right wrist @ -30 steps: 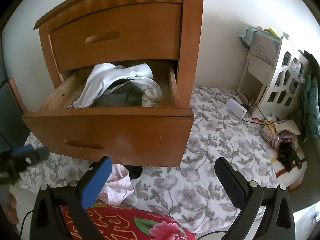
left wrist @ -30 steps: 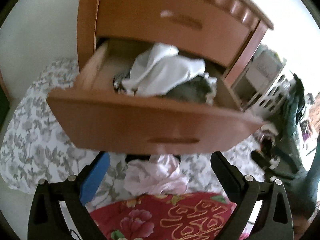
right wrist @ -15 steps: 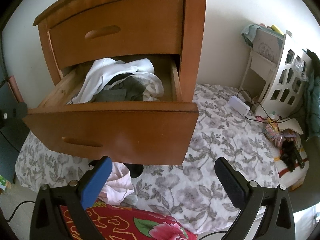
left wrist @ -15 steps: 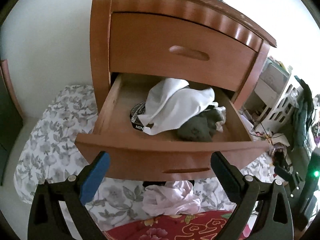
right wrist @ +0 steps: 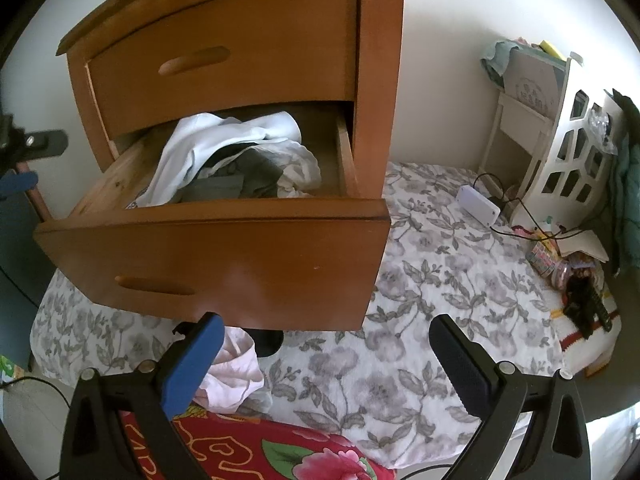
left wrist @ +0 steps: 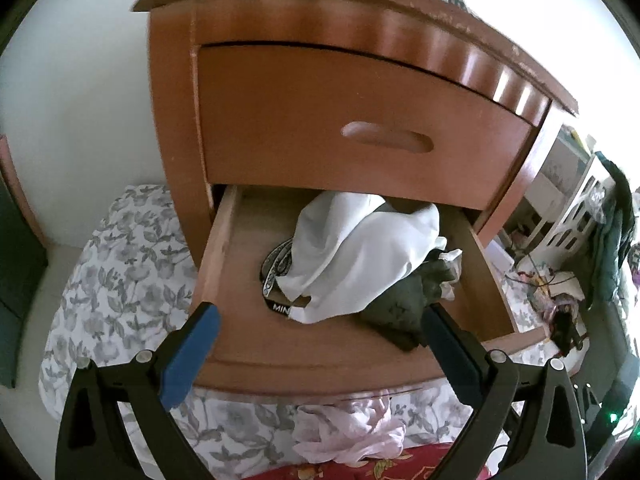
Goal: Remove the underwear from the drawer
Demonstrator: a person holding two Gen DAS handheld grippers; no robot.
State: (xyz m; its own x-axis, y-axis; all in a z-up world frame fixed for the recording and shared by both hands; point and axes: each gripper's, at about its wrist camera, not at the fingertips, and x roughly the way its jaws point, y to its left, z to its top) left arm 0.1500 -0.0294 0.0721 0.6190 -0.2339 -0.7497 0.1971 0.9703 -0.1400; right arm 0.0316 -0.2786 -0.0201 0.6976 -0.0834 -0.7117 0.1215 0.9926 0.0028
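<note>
Lower drawer (left wrist: pixel 472 248) of wooden nightstand (left wrist: pixel 360 68) is pulled out; upper drawer (left wrist: pixel 368 120) is shut. Underwear pile sits inside the open drawer: white garment (left wrist: pixel 360 256) on top, dark olive piece (left wrist: pixel 404 308) at its 5 o'clock, black item w/ patterned waistband (left wrist: pixel 276 272) at its 9 o'clock.

Left tool (left wrist: pixel 316 320) is spread wide, empty, pointed down into the drawer from above the front panel. Blue pad finger (left wrist: pixel 192 356) is at 7 o'clock of the pile, over the drawer's left front corner; black finger (left wrist: pixel 452 352) is at 5 o'clock, its tip just beside the olive piece. Contact: cannot tell.

Right tool (right wrist: pixel 324 328) is also spread wide, empty, held lower and to the right, below the drawer front (right wrist: pixel 224 264). Pile (right wrist: pixel 240 160) lies at its 11 o'clock, well apart.

Nightstand: smooth orange-brown wood, curved fronts, oval recessed pulls. It stands on a bed sheet (right wrist: pixel 420 280) w/ grey floral print. Crumpled pink cloth (right wrist: pixel 232 372) lies on the sheet under the drawer front, next to a red floral quilt (right wrist: pixel 280 452).
</note>
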